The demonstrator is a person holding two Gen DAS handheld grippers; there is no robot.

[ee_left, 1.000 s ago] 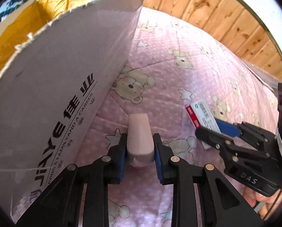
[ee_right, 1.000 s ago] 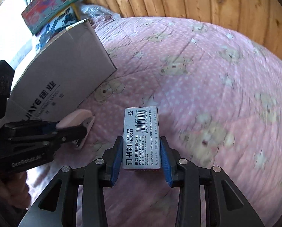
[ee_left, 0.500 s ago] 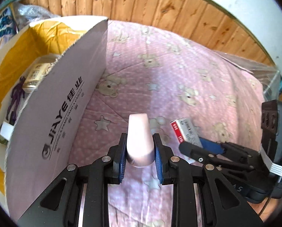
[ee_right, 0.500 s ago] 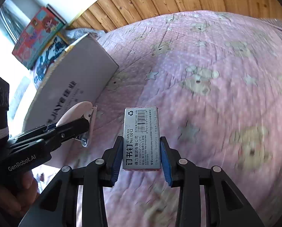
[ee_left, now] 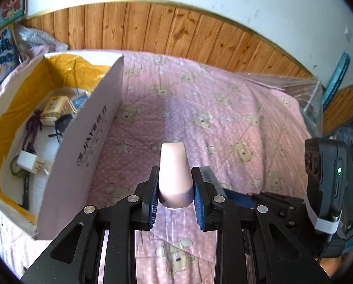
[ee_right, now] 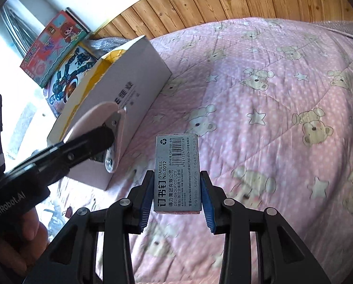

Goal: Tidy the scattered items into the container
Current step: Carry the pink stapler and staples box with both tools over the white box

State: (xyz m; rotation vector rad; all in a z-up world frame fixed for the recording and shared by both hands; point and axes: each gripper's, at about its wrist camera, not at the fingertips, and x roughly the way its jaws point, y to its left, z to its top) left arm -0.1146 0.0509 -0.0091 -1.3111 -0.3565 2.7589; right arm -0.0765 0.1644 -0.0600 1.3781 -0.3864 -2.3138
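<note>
My left gripper [ee_left: 175, 184] is shut on a pale pink stapler [ee_left: 174, 172], which sticks out forward between the blue pads. It hangs above the pink bear-print quilt [ee_left: 223, 108], just right of the open cardboard box [ee_left: 91, 127]. In the right wrist view, my right gripper [ee_right: 176, 189] is shut on a grey box of staples [ee_right: 177, 172], held flat with its label up. To its left, the left gripper [ee_right: 105, 139] carries the stapler [ee_right: 93, 116] in front of the cardboard box's [ee_right: 138, 85] white side.
Inside the box lie a yellow packet [ee_left: 53, 106], a white charger plug [ee_left: 28, 165], a purple figure [ee_left: 32, 127] and other small things. Colourful toy boxes [ee_right: 55, 47] stand behind it. Wooden wall panelling [ee_left: 176, 30] borders the bed, and a plastic sheet [ee_left: 294, 87] lies at the far right.
Both grippers have risen and drawn back from the quilt, each still holding its item. The box's inside has come into the left wrist view.
</note>
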